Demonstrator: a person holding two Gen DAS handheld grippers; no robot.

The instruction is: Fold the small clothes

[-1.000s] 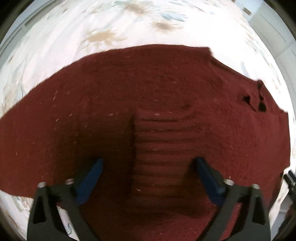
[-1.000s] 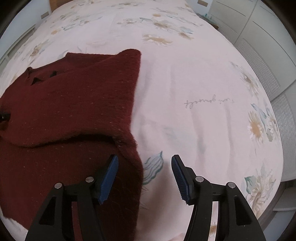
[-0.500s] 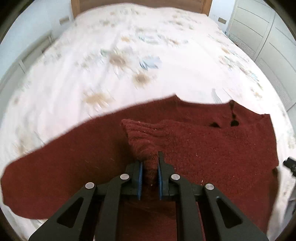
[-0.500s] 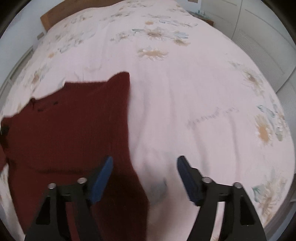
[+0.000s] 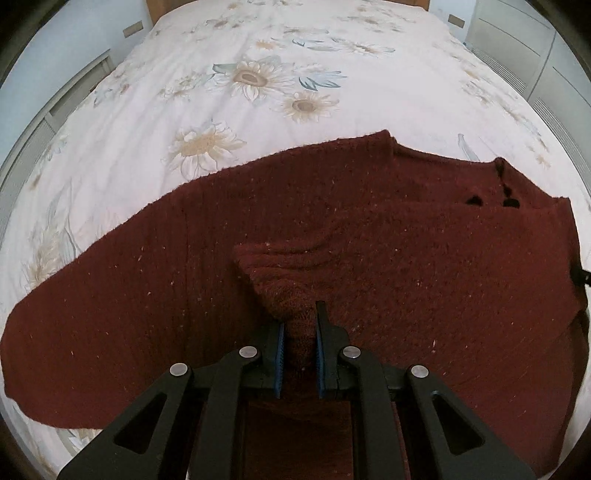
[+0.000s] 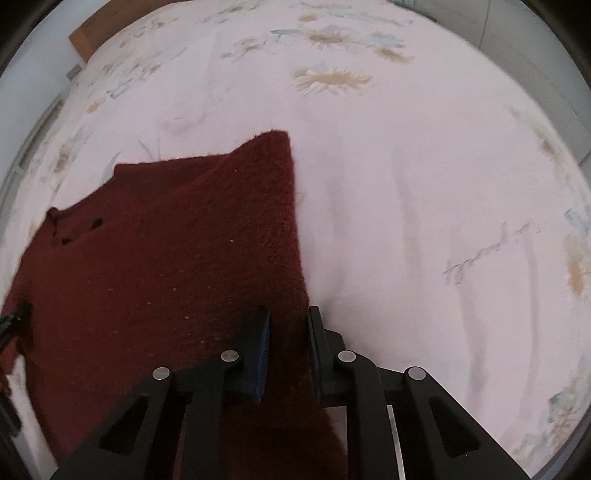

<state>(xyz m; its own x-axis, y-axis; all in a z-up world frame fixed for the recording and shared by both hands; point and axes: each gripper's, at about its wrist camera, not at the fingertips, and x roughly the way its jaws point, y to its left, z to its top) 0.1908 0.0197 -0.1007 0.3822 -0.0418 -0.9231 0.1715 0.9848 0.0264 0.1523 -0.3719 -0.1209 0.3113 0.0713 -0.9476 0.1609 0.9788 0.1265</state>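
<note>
A dark red knit sweater [image 5: 406, 240] lies spread on the flowered bedspread [image 5: 258, 110], its neck opening at the far right. My left gripper [image 5: 300, 325] is shut on a pinched-up ridge of the knit near the sweater's middle, and the fabric rises into a peak at the pads. In the right wrist view the sweater [image 6: 166, 258] fills the left half, with the bedspread [image 6: 406, 184] beside it. My right gripper [image 6: 289, 317] straddles the sweater's right edge; its jaws are closing with the knit between the pads and pressed by them.
A wooden headboard [image 6: 96, 29] stands at the far end of the bed. White cupboard doors [image 5: 517, 37] run along the right side, and a wall [image 5: 55, 55] along the left. Bare bedspread stretches beyond and to the right of the sweater.
The left gripper went from wide open over the knit to shut on a pinch of it and rose. The right gripper moved left onto the sweater's edge and closed around it.
</note>
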